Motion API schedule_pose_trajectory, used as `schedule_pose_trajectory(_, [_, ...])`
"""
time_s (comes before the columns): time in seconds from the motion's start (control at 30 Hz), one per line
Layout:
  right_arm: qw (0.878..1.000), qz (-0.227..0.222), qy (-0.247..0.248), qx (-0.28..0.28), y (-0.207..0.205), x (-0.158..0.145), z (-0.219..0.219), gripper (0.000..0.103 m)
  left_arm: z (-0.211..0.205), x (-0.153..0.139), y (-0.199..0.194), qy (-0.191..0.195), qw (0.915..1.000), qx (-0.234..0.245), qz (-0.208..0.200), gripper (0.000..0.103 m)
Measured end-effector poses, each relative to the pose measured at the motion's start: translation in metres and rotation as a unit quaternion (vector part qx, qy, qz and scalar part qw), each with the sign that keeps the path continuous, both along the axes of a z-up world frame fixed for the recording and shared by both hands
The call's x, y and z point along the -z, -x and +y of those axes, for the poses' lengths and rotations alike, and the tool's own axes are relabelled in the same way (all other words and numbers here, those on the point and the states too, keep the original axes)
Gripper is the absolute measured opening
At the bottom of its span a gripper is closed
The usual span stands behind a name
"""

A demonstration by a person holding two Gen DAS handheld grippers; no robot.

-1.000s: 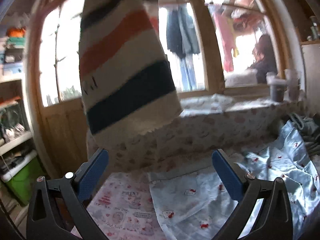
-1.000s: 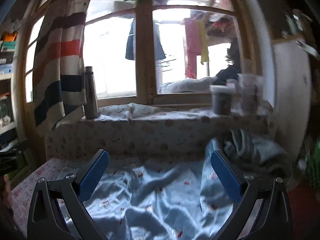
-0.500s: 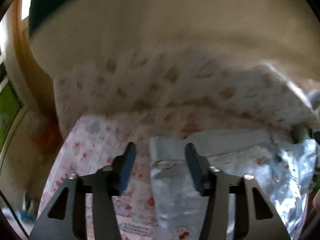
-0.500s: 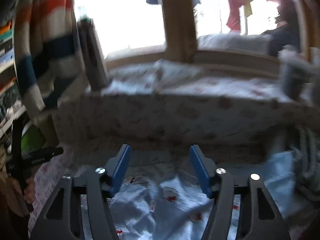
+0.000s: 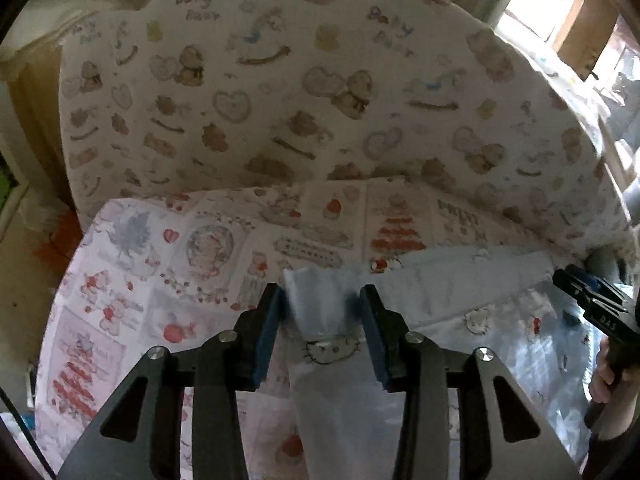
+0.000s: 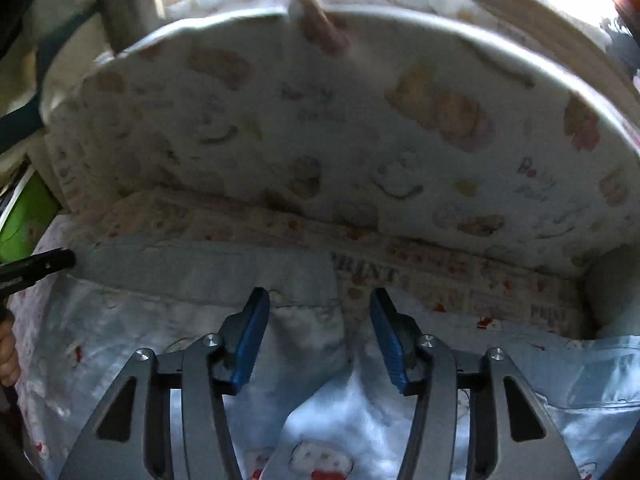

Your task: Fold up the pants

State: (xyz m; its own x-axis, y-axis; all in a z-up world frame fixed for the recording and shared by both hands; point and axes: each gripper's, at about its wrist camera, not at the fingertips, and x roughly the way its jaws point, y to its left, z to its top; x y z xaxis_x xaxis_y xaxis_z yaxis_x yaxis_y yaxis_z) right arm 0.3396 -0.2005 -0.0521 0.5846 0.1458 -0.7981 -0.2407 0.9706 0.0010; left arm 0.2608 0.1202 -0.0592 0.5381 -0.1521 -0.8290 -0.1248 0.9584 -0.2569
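Light blue satin pants (image 5: 460, 292) with small cat prints lie flat on a red-and-white printed sheet, also seen in the right wrist view (image 6: 192, 316). My left gripper (image 5: 322, 300) is open, low over the pants, its jaws on either side of the left corner of the waistband. My right gripper (image 6: 318, 304) is open, low over the waistband's right corner, which lies between its jaws. The right gripper also shows at the right edge of the left wrist view (image 5: 592, 300), and the left gripper's tip at the left edge of the right wrist view (image 6: 36, 266).
A cushion wall (image 5: 320, 92) with bear and heart prints rises just behind the pants. The printed sheet (image 5: 132, 288) extends left of the pants. A green box (image 6: 24, 216) sits beyond the bed's left edge. Bright windows are above.
Both grippers have come down and forward from facing the window to just over the waistband. Their jaws have narrowed from wide open to a smaller gap around the two waistband corners.
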Motion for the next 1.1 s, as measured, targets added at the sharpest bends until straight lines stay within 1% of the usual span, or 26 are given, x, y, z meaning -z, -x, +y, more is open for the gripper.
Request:
schedule_pose_trajectory(0.07, [1.000,0.007,-0.006,0.011,-0.008,0.005,-0.004,0.066,-0.002,0.001,-0.003,-0.002,1.0000,0.008,0.002,0.038])
schedule_pose_trajectory(0.1, [1.000,0.010,-0.011,0.015,-0.010,0.007,-0.005,0.066,-0.003,0.001,-0.005,-0.010,0.9999,0.009,0.002,0.033])
schedule_pose_trajectory(0.13, [1.000,0.013,-0.017,0.011,-0.013,0.008,-0.006,0.065,-0.004,0.001,-0.006,-0.013,0.9999,0.011,0.003,0.016])
schedule_pose_trajectory(0.17, [1.000,0.015,-0.025,0.005,-0.014,0.008,-0.006,0.059,-0.004,0.001,-0.007,-0.009,0.9999,0.013,0.003,0.005])
schedule_pose_trajectory(0.2, [0.999,0.015,-0.031,-0.006,-0.017,0.009,-0.005,0.047,-0.002,0.001,-0.008,0.000,0.9999,0.016,-0.001,0.003])
schedule_pose_trajectory(0.23, [0.999,0.017,-0.030,-0.008,-0.019,0.009,-0.007,0.040,-0.001,0.001,-0.009,0.007,0.9998,0.017,-0.007,0.003])
schedule_pose_trajectory(0.27, [0.999,0.020,-0.027,-0.003,-0.021,0.012,-0.005,0.030,0.000,0.000,-0.010,0.010,0.9997,0.018,-0.015,0.002])
schedule_pose_trajectory(0.3, [0.999,0.024,-0.026,0.007,-0.025,0.017,-0.003,0.025,0.002,-0.002,-0.010,0.006,0.9996,0.016,-0.023,0.002])
schedule_pose_trajectory(0.33, [0.999,0.010,-0.029,0.013,-0.024,0.016,-0.001,0.018,0.004,-0.004,-0.009,0.000,0.9995,0.013,-0.028,0.002])
schedule_pose_trajectory(0.37, [0.999,0.013,-0.033,0.008,-0.023,0.017,0.003,0.010,0.005,-0.006,-0.008,-0.007,0.9994,0.011,-0.031,0.002])
schedule_pose_trajectory(0.47, [1.000,0.002,-0.027,-0.013,-0.024,0.012,0.020,0.003,0.012,-0.013,-0.006,-0.033,0.9983,-0.004,-0.047,0.002])
schedule_pose_trajectory(0.53, [0.999,-0.017,-0.022,-0.025,-0.022,0.006,0.034,0.003,0.018,-0.018,-0.005,-0.047,0.9971,-0.020,-0.056,0.002])
schedule_pose_trajectory(0.7, [0.996,-0.067,-0.035,-0.039,-0.022,-0.014,0.065,0.003,0.034,-0.028,-0.006,-0.081,0.9922,-0.056,-0.076,0.002])
schedule_pose_trajectory(0.77, [0.996,-0.075,-0.028,-0.034,-0.020,-0.020,0.079,0.003,0.038,-0.029,-0.006,-0.095,0.9900,-0.068,-0.079,0.002])
schedule_pose_trajectory(0.87, [0.996,-0.080,-0.031,-0.031,-0.025,-0.021,0.096,0.003,0.042,-0.026,-0.003,-0.127,0.9854,-0.077,-0.084,0.002])
schedule_pose_trajectory(0.97, [0.996,-0.087,-0.021,-0.026,-0.023,-0.019,0.108,0.003,0.036,-0.024,-0.002,-0.147,0.9835,-0.066,-0.083,0.003])
schedule_pose_trajectory(1.03, [0.995,-0.103,-0.004,-0.015,-0.021,-0.013,0.113,0.003,0.032,-0.020,-0.003,-0.147,0.9848,-0.054,-0.074,0.004])
schedule_pose_trajectory(1.07, [0.994,-0.110,0.013,-0.007,-0.020,-0.011,0.116,0.004,0.029,-0.019,-0.002,-0.150,0.9848,-0.047,-0.074,0.009])
schedule_pose_trajectory(1.1, [0.994,-0.111,0.019,-0.006,-0.019,-0.011,0.116,0.009,0.026,-0.019,-0.001,-0.152,0.9847,-0.038,-0.076,0.013])
